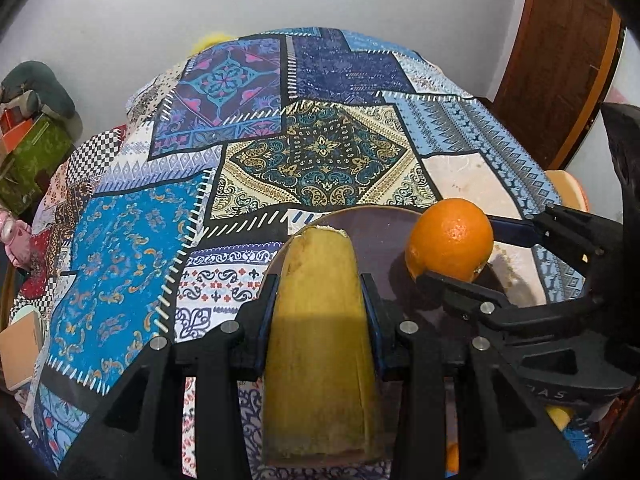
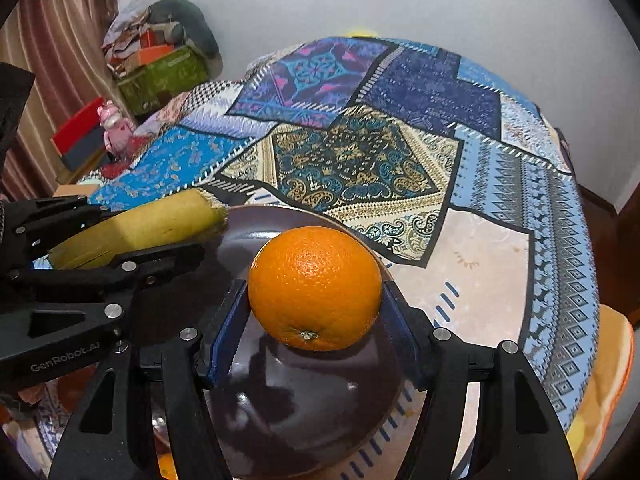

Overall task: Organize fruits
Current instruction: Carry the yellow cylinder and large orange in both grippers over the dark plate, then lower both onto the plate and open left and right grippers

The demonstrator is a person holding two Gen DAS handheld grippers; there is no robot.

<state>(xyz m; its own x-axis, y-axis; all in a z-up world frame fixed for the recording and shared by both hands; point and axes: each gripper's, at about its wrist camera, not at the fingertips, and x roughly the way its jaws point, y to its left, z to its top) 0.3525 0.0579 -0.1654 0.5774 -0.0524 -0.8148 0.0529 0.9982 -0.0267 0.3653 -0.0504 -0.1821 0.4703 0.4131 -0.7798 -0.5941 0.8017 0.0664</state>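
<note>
My left gripper (image 1: 320,304) is shut on a yellow banana (image 1: 320,320) that points forward over a dark brown plate (image 1: 384,240). In the right wrist view the same banana (image 2: 144,228) shows at the left, held by the left gripper (image 2: 132,240) above the plate's (image 2: 312,400) left part. My right gripper (image 2: 316,320) is shut on an orange (image 2: 315,288), its blue pads (image 2: 228,332) pressing both sides, just above the plate's middle. The left wrist view shows that orange (image 1: 450,240) at the right, between the right gripper's (image 1: 472,252) fingers.
The plate lies on a patchwork cloth (image 2: 360,152) over a round table. Another piece of orange fruit (image 1: 452,458) peeks out low near the plate. A green box with clutter (image 2: 164,76) and a pink toy (image 2: 116,128) stand beyond the table's left edge. A wooden door (image 1: 560,60) is at the right.
</note>
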